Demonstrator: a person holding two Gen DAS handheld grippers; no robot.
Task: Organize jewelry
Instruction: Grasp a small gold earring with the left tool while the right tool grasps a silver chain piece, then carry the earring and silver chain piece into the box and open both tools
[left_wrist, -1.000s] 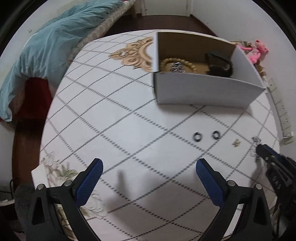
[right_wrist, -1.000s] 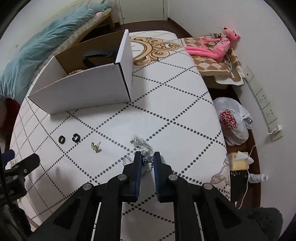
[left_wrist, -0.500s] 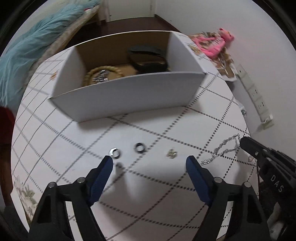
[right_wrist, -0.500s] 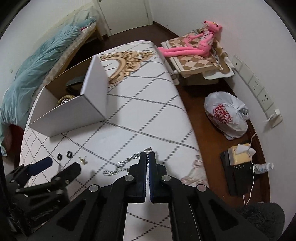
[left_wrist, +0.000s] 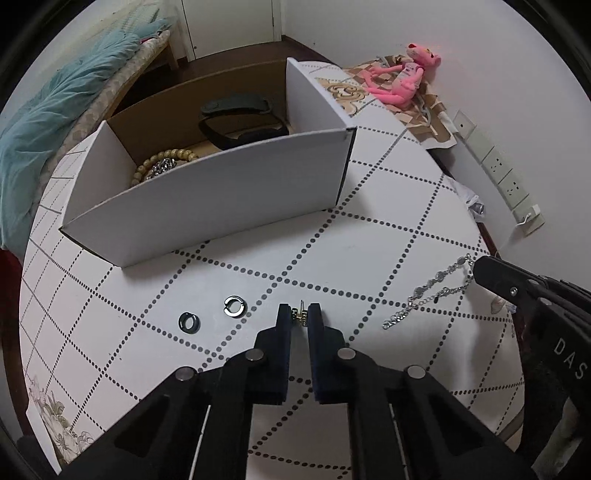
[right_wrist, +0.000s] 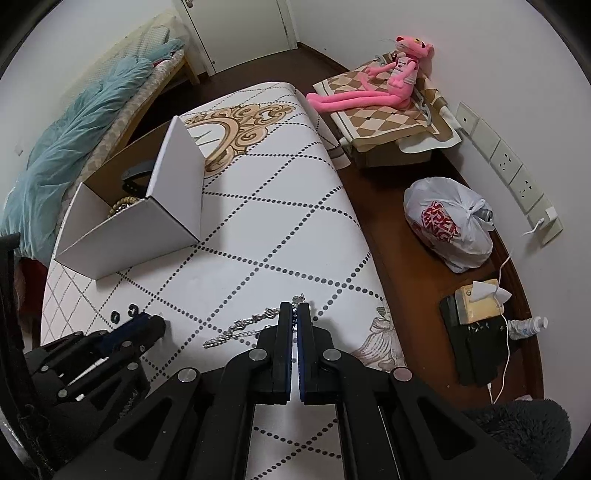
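Left wrist view: my left tongs sit low in the centre of the frame, their blue-padded fingers drawn close and clamped on a small gold earring that stands against the white table with its thin post pointing up. Just to the left of it lie two little rings on the dotted-diamond tabletop: a silvery open hoop and a darker round one, near each other but apart. At the right of the frame a silver chain bracelet of round links trails across the table, its far end pinched by my right tongs coming in from the right edge. Across the upper middle stands a white cardboard box with a brown inside; a string of tan wooden beads with something glittering inside its loop lies in its left part, and a black strap-like band in its right part.

Right wrist view: my right tongs close together at lower centre on the bracelet, which stretches to the left over the table as a double line of links. My left tongs show at lower left, the two rings just above them. A pink plush toy lies on a checked cushion at upper right, a white plastic bag on the floor at right, a teal blanket at upper left.
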